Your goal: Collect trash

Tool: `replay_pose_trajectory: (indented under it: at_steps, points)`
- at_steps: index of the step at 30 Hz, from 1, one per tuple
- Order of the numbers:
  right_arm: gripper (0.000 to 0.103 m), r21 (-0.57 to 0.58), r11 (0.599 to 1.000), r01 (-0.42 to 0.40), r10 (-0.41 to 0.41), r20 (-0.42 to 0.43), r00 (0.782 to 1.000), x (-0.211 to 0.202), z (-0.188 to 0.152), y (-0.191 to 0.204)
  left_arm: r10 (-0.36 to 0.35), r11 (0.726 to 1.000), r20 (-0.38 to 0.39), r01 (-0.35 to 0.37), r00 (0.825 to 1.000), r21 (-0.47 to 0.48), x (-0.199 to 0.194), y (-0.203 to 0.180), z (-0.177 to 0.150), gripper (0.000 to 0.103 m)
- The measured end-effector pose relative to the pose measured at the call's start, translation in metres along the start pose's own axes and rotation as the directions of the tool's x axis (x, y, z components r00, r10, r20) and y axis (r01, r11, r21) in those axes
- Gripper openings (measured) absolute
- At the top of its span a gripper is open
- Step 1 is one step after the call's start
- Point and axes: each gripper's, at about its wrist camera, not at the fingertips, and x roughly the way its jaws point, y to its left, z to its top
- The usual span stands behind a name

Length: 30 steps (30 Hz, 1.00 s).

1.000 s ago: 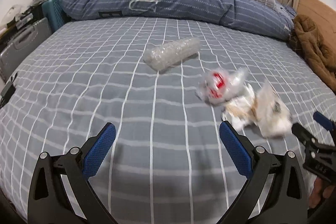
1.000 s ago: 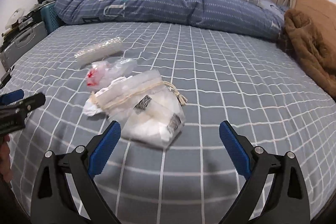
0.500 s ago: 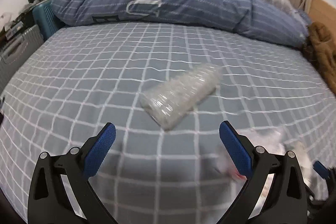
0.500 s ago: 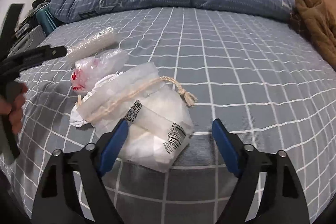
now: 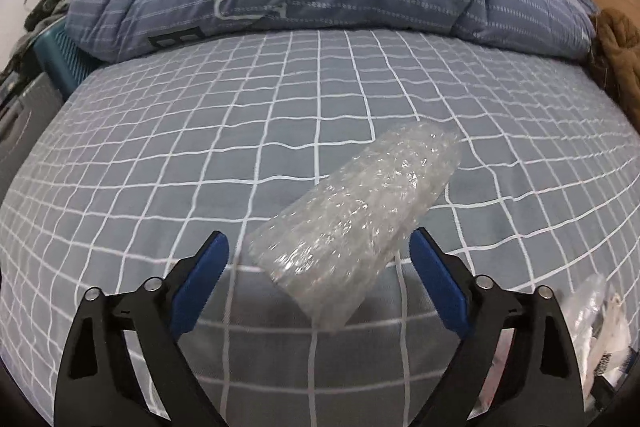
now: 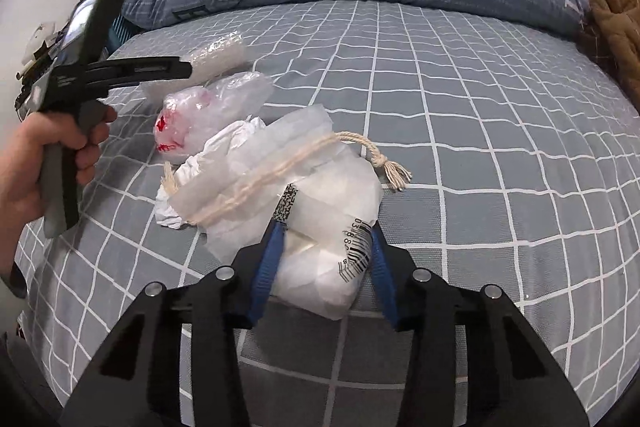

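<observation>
The right gripper (image 6: 325,231) is narrowing, its blue pads pressing a white plastic bag (image 6: 320,223) tied with string, which lies on the checked bed (image 6: 500,107). The left gripper (image 5: 318,249), angled down in a hand (image 6: 36,163), is closing from wide; a bubble-wrap roll (image 5: 356,215) lies between its fingers, untouched.

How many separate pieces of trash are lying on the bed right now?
3: bubble-wrap roll between the closing left gripper's pads; white barcode bag between the closing right gripper's; clear red-printed bag behind it. More may be hidden.
</observation>
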Motion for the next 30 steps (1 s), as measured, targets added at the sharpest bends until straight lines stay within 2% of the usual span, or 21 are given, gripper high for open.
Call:
replay_pose_trajectory:
  at_steps: [2, 4, 6, 11, 15, 19, 24, 30]
  points:
    - [0.04, 0.002, 1.0, -0.002, 0.002, 0.001, 1.0, 0.0, 0.0, 0.0, 0.005, 1.0, -0.011, -0.005, 1.0, 0.013, 0.006, -0.002, 0.002, 0.081]
    - [0.038, 0.01, 1.0, -0.008, 0.008, 0.002, 1.0, 0.0, 0.0, -0.001, -0.009, 1.0, -0.03, 0.009, 1.0, 0.015, 0.013, -0.003, 0.005, 0.07]
    - [0.036, 0.013, 1.0, -0.012, 0.012, 0.004, 1.0, -0.001, -0.001, -0.002, -0.031, 0.999, -0.047, 0.031, 0.998, 0.012, 0.018, -0.003, 0.005, 0.051]
    - [0.033, 0.019, 1.0, -0.012, 0.012, 0.011, 1.0, -0.002, -0.001, -0.003, -0.035, 0.999, -0.052, 0.036, 0.998, 0.025, 0.017, -0.007, 0.0, 0.031]
    - [0.03, 0.021, 1.0, -0.01, 0.009, 0.018, 1.0, -0.004, 0.0, -0.005, -0.045, 0.999, -0.029, 0.046, 0.999, 0.004, 0.002, -0.006, -0.005, 0.027]
    - [0.027, 0.016, 1.0, -0.002, 0.002, 0.029, 1.0, -0.008, 0.001, -0.005, -0.005, 1.0, 0.02, 0.005, 1.0, -0.003, -0.028, -0.01, -0.015, 0.027]
    - [0.026, 0.022, 1.0, 0.007, -0.008, 0.045, 0.999, -0.015, 0.001, -0.005, 0.011, 0.998, 0.031, -0.009, 0.999, -0.058, -0.063, -0.009, -0.03, 0.027]
    - [0.025, 0.022, 1.0, 0.017, -0.018, 0.074, 0.997, -0.029, -0.001, -0.004, -0.013, 0.993, 0.048, 0.018, 0.999, -0.12, -0.11, -0.007, -0.061, 0.027]
